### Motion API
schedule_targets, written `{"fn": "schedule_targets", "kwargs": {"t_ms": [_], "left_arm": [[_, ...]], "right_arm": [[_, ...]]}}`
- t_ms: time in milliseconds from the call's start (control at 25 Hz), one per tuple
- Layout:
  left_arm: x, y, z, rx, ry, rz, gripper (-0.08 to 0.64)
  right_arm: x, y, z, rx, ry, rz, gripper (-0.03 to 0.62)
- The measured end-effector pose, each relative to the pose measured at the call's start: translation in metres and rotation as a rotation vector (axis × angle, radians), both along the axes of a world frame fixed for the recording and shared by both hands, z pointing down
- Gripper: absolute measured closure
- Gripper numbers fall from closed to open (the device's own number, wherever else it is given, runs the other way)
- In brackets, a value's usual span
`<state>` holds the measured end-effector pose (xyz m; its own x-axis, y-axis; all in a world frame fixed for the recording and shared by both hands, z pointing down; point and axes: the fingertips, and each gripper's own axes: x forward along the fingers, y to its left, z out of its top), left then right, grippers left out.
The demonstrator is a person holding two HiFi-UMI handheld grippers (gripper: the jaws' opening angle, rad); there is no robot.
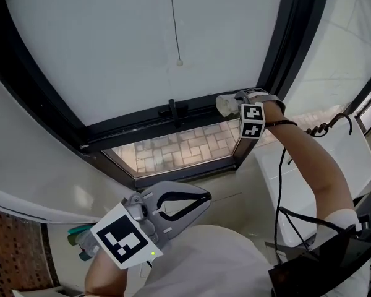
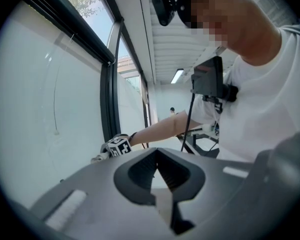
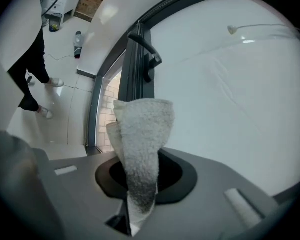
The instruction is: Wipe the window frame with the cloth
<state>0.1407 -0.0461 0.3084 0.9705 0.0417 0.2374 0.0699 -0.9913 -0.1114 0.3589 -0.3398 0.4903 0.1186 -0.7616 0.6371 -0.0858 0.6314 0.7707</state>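
One cloth, two grippers
Right gripper [image 1: 236, 99] fingers pinch the cloth [image 3: 140, 144], window frame [image 1: 142, 121] just beyond them; left gripper [image 1: 204, 202] fingers closed, empty.

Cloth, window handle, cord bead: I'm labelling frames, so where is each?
cloth [image 3: 142, 134], right gripper view, folded middle above the jaws.
window handle [image 1: 173, 111], head view, black lever's middle.
cord bead [image 1: 180, 62], head view, bead's centre.

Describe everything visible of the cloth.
The cloth is an off-white piece of looped terry, folded into a narrow wad. The right gripper is shut on its lower end, which looks greyer; the rest sticks out past the jaws. In the head view it sits at the dark window frame by the lower right corner; contact cannot be confirmed.
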Motion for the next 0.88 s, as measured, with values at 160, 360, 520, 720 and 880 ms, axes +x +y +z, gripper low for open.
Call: {"fn": "schedule_targets", "kwargs": {"t_ms": [160, 360, 520, 720, 880], "left_arm": [[-0.016, 0.002, -0.002, 0.004, -0.003, 0.000, 0.537], [-0.044, -0.004, 0.000, -0.006, -0.008, -0.049, 0.537], [-0.065, -0.009, 0.004, -0.028, -0.006, -0.096, 0.537], [-0.083, -0.015, 0.007, -0.037, 0.008, -0.110, 0.537], [-0.089, -0.019, 0.005, -0.033, 0.026, -0.095, 0.537]], "right_arm": [[-0.038, -0.030, -0.003, 0.001, 0.021, -0.021, 0.525], [-0.048, -0.068, 0.015, -0.033, 0.027, 0.031, 0.525], [-0.045, -0.074, 0.039, -0.086, 0.049, 0.053, 0.525], [-0.046, -0.060, 0.046, -0.104, 0.049, 0.049, 0.525], [-0.052, -0.036, 0.048, -0.136, 0.072, 0.036, 0.525]]}}
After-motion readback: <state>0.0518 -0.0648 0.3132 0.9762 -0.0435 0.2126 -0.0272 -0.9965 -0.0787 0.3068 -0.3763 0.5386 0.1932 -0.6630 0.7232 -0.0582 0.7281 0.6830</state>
